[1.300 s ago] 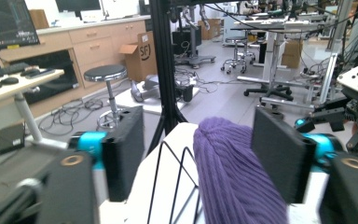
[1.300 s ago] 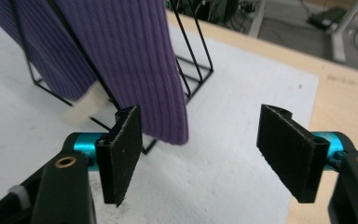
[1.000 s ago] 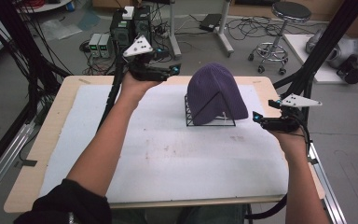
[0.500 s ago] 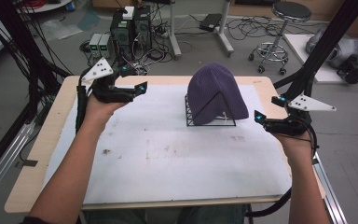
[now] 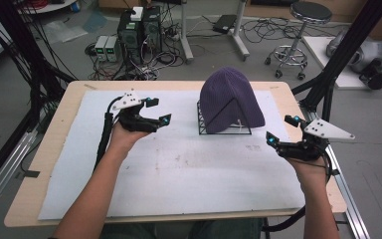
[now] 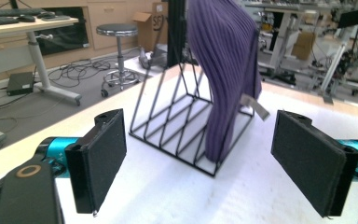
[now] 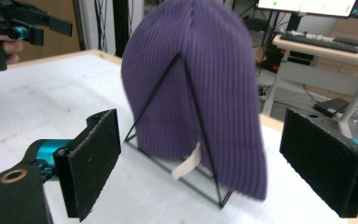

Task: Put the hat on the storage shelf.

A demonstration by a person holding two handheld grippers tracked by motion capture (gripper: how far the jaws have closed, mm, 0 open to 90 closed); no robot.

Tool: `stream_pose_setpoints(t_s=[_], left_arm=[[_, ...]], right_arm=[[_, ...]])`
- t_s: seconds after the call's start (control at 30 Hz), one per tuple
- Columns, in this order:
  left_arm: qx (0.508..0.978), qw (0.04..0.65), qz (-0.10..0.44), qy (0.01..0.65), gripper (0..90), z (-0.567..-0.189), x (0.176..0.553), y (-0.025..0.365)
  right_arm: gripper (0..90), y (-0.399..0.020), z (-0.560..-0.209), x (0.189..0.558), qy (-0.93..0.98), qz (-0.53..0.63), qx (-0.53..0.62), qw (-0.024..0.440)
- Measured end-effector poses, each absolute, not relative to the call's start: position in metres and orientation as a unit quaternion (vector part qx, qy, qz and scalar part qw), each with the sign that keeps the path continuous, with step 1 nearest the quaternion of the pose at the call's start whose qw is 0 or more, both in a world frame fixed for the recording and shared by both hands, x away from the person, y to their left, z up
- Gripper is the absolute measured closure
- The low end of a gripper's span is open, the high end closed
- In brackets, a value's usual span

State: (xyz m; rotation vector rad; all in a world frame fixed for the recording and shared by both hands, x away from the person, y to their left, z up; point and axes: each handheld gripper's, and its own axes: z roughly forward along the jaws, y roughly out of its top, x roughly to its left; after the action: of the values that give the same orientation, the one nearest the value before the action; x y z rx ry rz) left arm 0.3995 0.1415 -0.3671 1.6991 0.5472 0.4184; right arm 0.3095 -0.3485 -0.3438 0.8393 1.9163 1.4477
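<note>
Left gripper (image 5: 158, 111) hovers over the white foam mat (image 5: 129, 184), left of centre — jaws spread wide and just been opening, nothing between them. In the left gripper view the black pads (image 6: 100, 158) frame the wire rack (image 6: 177, 126) from a distance, bare mat in between. Purple knit beanie (image 5: 230, 99) is draped over the black wire rack (image 5: 221, 127), standing upright on the mat right of centre, toward the far edge; a small white tag (image 7: 189, 163) hangs at its hem. Right gripper (image 5: 281, 130) sits just beside the rack's right side, near the table edge (image 5: 291, 92) — jaws apart, just been opening, gripping nothing. Past the table: computer boxes (image 5: 139, 25), cables, a stool (image 5: 310, 12).
</note>
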Motion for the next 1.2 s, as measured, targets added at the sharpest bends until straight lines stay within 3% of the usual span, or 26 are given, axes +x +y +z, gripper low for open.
stream_pose_setpoints(t_s=[0.43,0.8,1.2], left_arm=[[0.728,0.599,0.207,0.261,17.4,-0.388,0.352,0.179],[0.706,0.605,0.223,0.295,17.3,-0.393,0.344,0.206],[0.708,0.606,0.219,0.288,17.3,-0.392,0.337,0.205]], right_arm=[[11.3,-0.34,-0.386,0.309,0.733,0.544,0.317,0.257],[11.4,-0.344,-0.388,0.312,0.727,0.547,0.326,0.257],[11.3,-0.341,-0.389,0.314,0.733,0.544,0.323,0.25]])
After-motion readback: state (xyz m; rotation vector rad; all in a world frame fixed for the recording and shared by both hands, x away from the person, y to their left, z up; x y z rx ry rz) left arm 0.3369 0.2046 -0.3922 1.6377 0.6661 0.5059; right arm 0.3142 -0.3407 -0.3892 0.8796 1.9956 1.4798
